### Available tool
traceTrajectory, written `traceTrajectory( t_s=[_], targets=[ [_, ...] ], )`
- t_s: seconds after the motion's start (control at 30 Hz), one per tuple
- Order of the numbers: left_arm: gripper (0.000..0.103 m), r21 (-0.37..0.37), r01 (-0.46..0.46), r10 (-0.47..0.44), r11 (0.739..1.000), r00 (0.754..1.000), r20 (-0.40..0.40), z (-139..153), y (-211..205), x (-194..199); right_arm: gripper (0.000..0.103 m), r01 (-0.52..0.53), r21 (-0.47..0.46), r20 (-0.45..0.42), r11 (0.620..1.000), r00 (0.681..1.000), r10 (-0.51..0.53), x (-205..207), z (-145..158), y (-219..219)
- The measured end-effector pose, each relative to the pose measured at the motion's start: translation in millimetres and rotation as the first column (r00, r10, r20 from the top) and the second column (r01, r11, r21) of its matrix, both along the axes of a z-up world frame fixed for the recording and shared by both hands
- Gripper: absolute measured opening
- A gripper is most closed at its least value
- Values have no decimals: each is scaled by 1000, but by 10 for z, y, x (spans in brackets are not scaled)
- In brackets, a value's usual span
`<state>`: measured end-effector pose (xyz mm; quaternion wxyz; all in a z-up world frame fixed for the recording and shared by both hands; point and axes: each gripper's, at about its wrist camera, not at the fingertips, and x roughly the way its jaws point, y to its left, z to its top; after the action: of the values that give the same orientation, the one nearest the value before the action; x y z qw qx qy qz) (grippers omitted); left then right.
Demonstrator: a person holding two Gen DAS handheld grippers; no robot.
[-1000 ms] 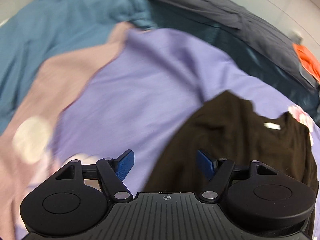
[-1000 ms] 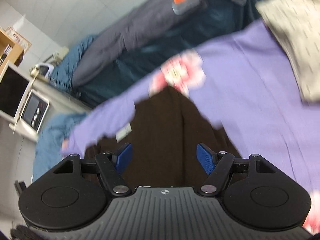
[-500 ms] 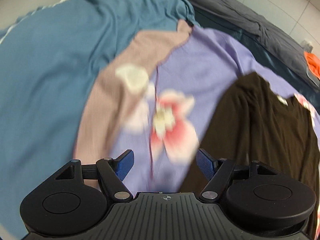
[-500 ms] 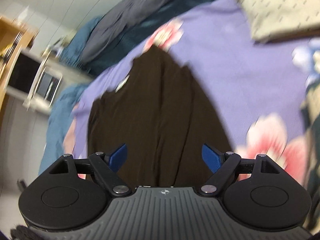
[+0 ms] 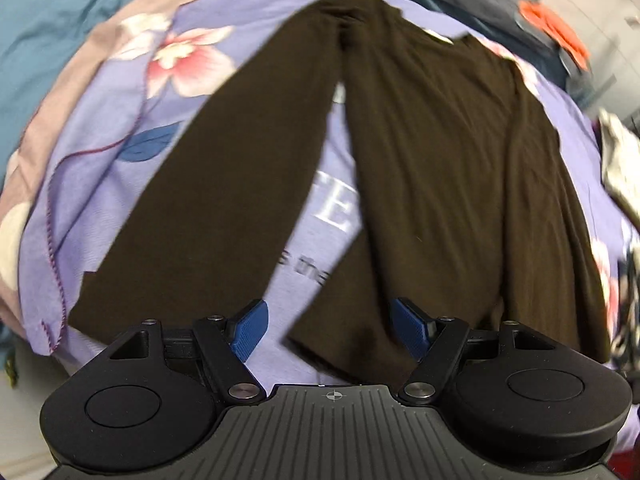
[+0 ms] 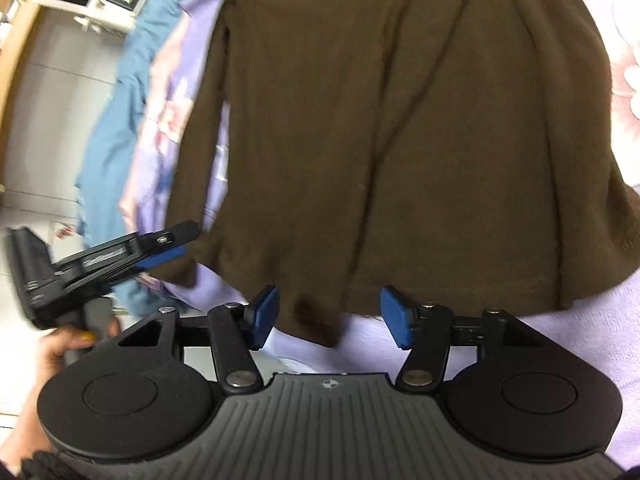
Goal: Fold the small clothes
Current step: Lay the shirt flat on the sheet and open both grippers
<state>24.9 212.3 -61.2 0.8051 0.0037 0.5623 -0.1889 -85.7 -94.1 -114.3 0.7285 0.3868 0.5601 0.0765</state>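
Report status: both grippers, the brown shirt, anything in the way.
Left gripper open, empty. Right gripper closing around the brown shirt hem, not pinching yet. Shirt flat on purple sheet, one sleeve out. Nothing in the way.

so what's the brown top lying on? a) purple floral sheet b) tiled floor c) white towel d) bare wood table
a, the brown top lies spread flat on a purple sheet printed with pink flowers, which shows on both sides of it.
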Motion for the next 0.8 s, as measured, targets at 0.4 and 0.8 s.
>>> traceTrajectory(
  t_s=[0.4, 0.8],
  targets=[
    [103, 34, 167, -165, 985, 985, -50, -189, -467, 44, 15, 12, 98, -56, 995, 998, -7, 34, -214, 77],
    [103, 56, 218, -215, 974, 975, -54, -335, -585, 80, 6, 80, -196, 105, 977, 993, -61, 7, 716, -1256]
  ],
)
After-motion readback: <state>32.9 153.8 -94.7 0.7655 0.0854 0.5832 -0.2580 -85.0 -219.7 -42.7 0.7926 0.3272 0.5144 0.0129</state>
